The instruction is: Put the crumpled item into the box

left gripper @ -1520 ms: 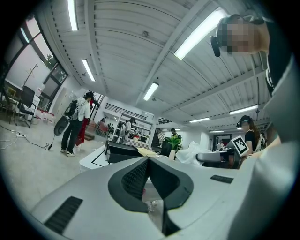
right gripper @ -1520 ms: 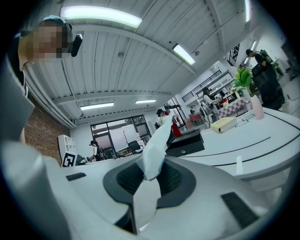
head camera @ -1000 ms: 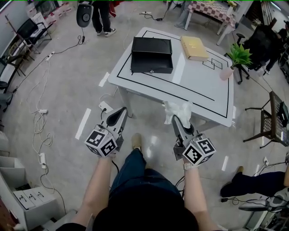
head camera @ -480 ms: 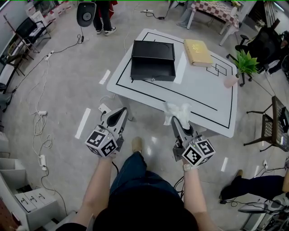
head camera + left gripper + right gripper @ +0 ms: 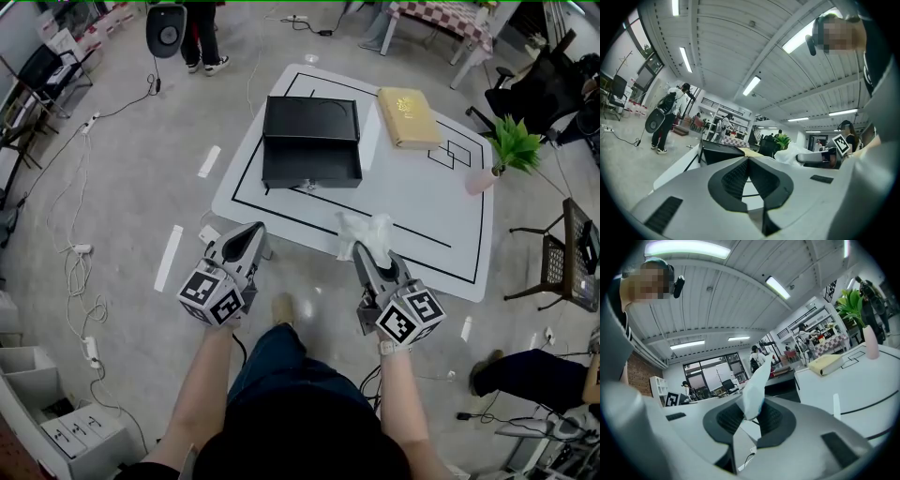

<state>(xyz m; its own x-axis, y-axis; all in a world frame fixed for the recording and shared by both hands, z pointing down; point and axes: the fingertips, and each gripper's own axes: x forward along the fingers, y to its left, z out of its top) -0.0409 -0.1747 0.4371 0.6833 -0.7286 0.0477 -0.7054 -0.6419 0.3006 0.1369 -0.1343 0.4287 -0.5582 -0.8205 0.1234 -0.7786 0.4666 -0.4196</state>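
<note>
Two handheld grippers reach forward at the lower middle of the head view, just short of the near edge of a white rectangular desk [image 5: 422, 202] marked with black lines. At centre-right, the right gripper [image 5: 364, 251] is clamped on a crumpled white paper tissue [image 5: 367, 230]. In the right gripper view the tissue stands up from between the dark ribbed pads, which pinch it at a narrow setting. The tissue is thus held in the air at the desk's near edge, well apart from the box.

At centre-left, the left gripper [image 5: 249, 234] hangs over the grey floor [image 5: 141, 187] beside the desk's near left corner. The left gripper view shows its jaws drawn together with nothing between them.

An open black rectangular box [image 5: 311, 141] sits on the far left part of the desk, upper middle of the frame. A flat tan book-like case [image 5: 409, 104] lies to its right. A green leafy plant in a pink vase [image 5: 497, 159] stands at the desk's right edge. A person in dark trousers [image 5: 199, 33] stands at the upper left.
</note>
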